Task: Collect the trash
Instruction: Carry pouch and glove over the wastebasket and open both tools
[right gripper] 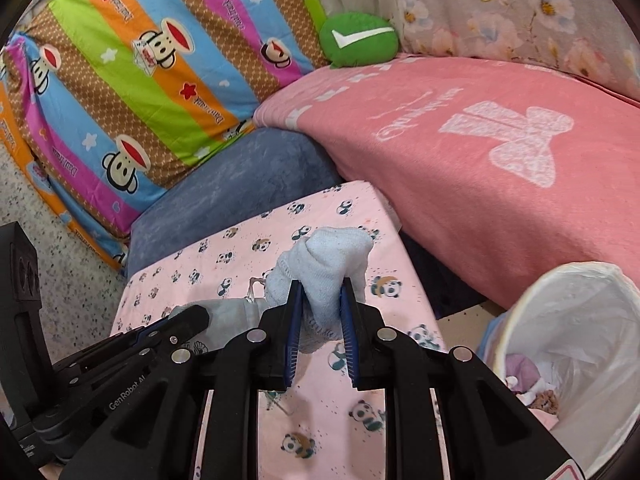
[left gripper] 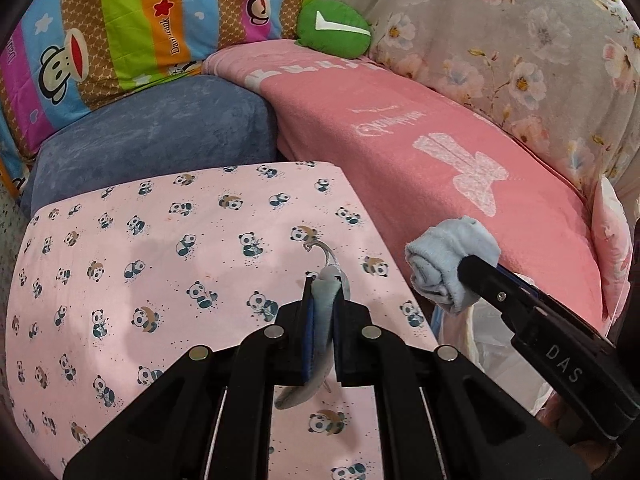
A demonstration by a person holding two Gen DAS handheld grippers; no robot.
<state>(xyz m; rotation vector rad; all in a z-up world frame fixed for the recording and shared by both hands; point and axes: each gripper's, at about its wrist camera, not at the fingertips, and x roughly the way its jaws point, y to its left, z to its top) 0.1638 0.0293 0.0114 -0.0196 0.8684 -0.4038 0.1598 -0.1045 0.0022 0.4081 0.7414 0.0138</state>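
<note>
While left tongs (left gripper: 324,300) clench grey-blue face mask (left gripper: 322,320) above panda-print tabletop (left gripper: 160,240), right tongs (right gripper: 320,296) grasp rolled light-blue cloth (right gripper: 324,264); lined trash bin (right gripper: 580,320) stands beside tabletop.

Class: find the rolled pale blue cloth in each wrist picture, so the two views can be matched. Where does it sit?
Left wrist view: pale blue cloth at right of centre, pinched by the right tongs.
Right wrist view: cloth at centre, between those tongs.
Shared landmark: green cushion.
</note>
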